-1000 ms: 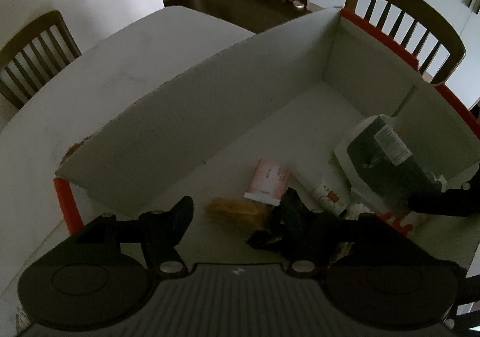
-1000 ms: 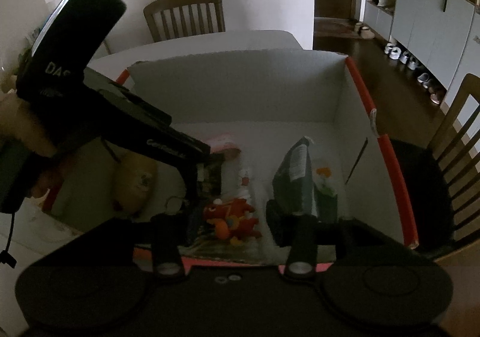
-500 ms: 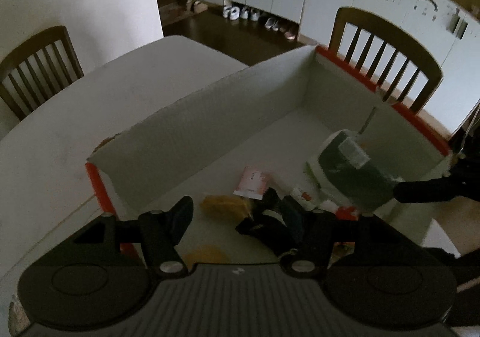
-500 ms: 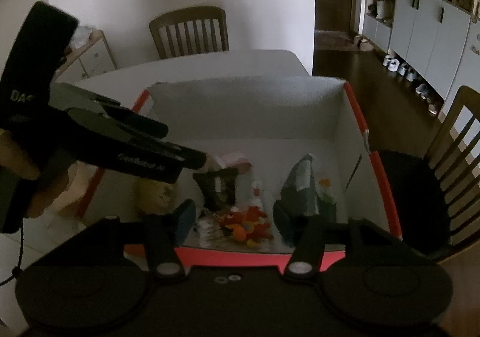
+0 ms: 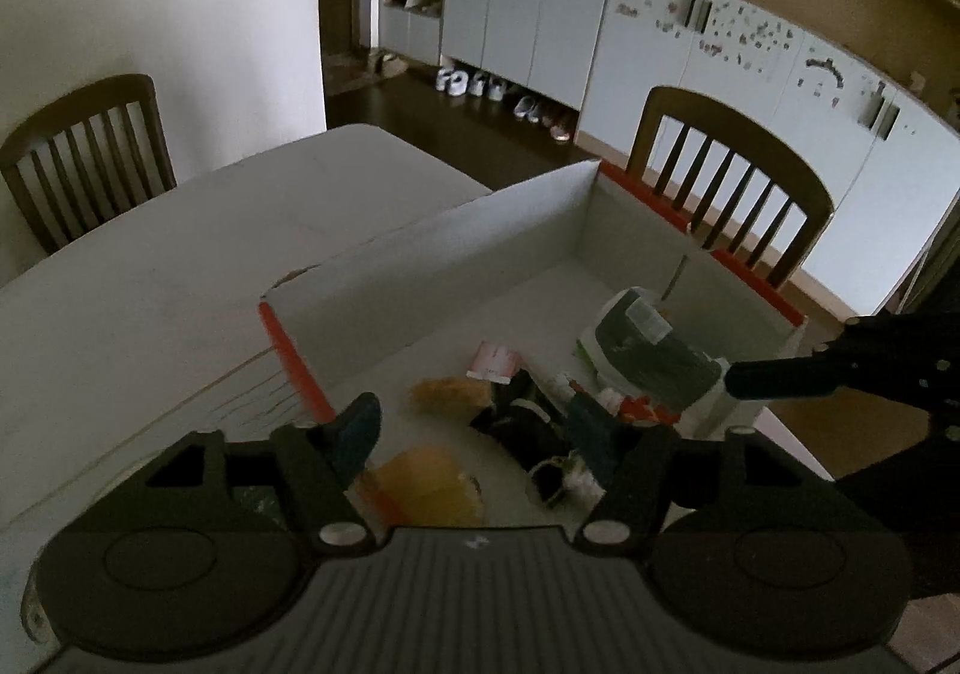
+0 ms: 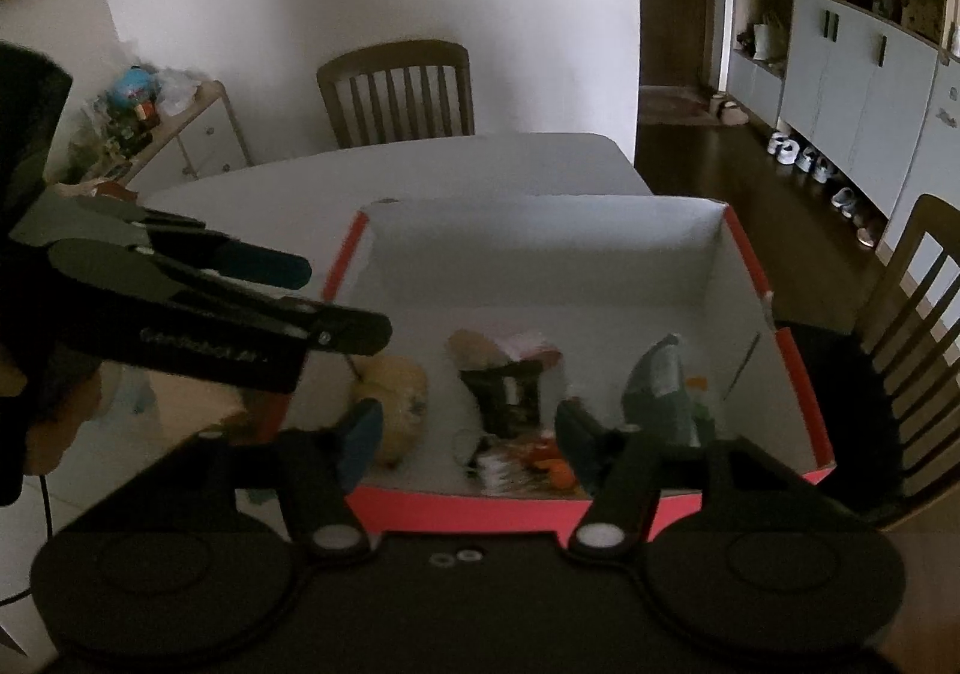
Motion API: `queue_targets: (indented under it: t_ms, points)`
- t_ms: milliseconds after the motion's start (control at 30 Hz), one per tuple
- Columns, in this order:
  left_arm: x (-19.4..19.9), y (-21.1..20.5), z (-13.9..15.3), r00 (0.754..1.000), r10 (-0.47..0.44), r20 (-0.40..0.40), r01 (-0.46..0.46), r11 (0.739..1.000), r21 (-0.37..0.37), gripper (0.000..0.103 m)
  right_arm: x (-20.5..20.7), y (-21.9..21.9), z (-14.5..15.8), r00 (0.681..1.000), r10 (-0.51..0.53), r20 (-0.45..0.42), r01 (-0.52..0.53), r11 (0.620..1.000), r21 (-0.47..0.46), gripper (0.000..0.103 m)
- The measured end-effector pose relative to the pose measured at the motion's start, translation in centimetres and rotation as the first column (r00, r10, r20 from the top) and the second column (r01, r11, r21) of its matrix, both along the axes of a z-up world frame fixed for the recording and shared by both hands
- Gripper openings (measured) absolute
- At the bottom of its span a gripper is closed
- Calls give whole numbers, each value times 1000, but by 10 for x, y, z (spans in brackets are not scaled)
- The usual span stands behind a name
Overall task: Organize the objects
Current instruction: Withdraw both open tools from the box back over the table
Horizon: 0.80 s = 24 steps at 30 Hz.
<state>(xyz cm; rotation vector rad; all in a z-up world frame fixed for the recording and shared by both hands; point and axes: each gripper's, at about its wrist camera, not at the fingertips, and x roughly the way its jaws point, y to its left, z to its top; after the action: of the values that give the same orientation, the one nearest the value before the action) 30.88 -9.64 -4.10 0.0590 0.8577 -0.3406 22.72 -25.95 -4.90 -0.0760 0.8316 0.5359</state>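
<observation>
Well, the objects look gathered already: a yellow plush [image 6: 393, 404], a black pouch [image 6: 507, 389], a pink tube [image 5: 495, 361], a green-and-white bag [image 5: 651, 350] and a small orange toy [image 6: 549, 455] all lie in the near half of the red-edged box [image 6: 798, 386], its far half bare. Both grippers hang above the near rim, left gripper [image 5: 480, 434] and right gripper [image 6: 468, 434] with fingers spread wide, holding nothing. My guess: little is left. The box sits at the near corner of the white surface [image 5: 180, 254], wooden chairs [image 5: 726, 182] around, pale cabinets [image 5: 528, 8] and shoes [image 5: 474, 83] beyond.
</observation>
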Motion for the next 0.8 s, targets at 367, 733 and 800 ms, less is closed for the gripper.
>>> queue_targets:
  t_ms: [367, 733, 800]
  points:
    - [-51, 48, 11, 999, 14, 40, -13, 1000, -27, 75, -25, 38, 6, 1000, -5, -11, 6, 999, 34, 78]
    - [-94, 116, 3, 997, 73, 23, -72, 997, -42, 84, -52, 98, 4, 998, 58, -17, -58, 998, 21, 79]
    - [-100, 130, 1, 996, 91, 18, -90, 995, -46, 85, -56, 108, 3, 997, 74, -19, -74, 997, 19, 79]
